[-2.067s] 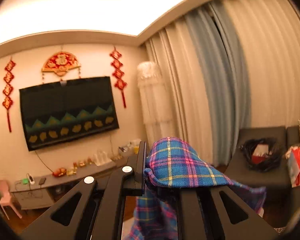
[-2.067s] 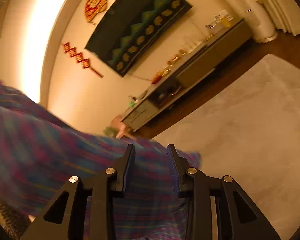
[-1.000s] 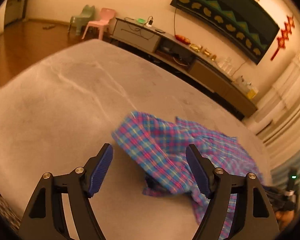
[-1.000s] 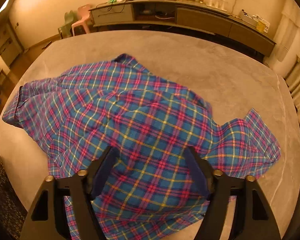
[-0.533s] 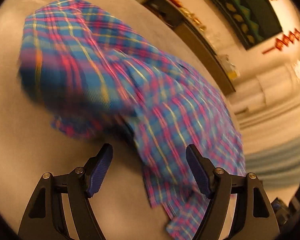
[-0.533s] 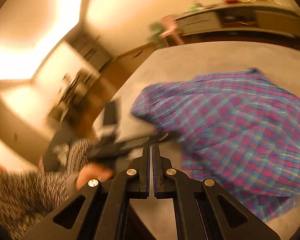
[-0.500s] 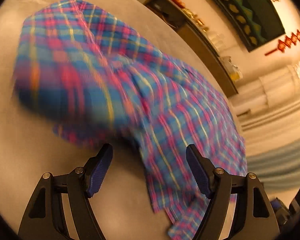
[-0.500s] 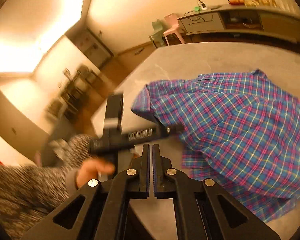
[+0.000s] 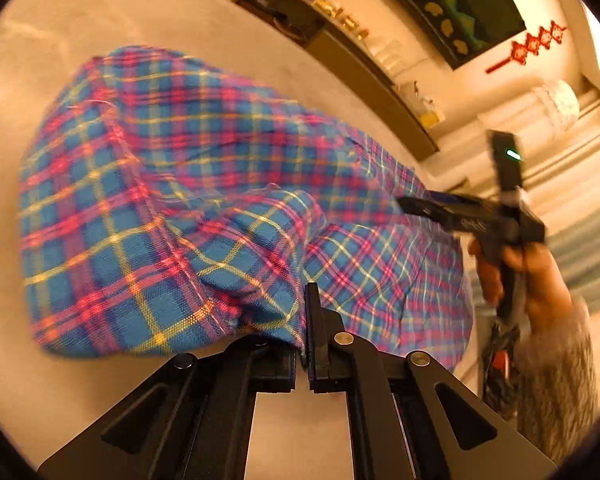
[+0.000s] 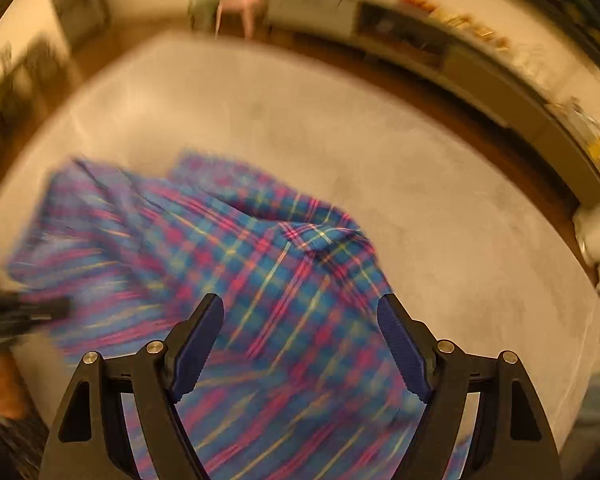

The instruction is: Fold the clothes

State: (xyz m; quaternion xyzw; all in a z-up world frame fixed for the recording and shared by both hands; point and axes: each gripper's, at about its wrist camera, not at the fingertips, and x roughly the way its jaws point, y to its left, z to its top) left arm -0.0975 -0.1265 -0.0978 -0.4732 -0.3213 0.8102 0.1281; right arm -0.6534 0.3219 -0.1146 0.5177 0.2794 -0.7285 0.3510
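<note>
Your left gripper, wide apart a second ago, is now clenched on a fold of the shirt at bottom centre. Your right gripper, shut half a second ago, is opening, its pads clear of the cloth beneath. The shirt lies rumpled on the grey mat, filling the frame's middle; beyond, the TV bench crosses the top.

The shirt ahead of the tongs is blue plaid with pink and yellow lines. Under it lies a plain beige mat. The pads are dark blue.
</note>
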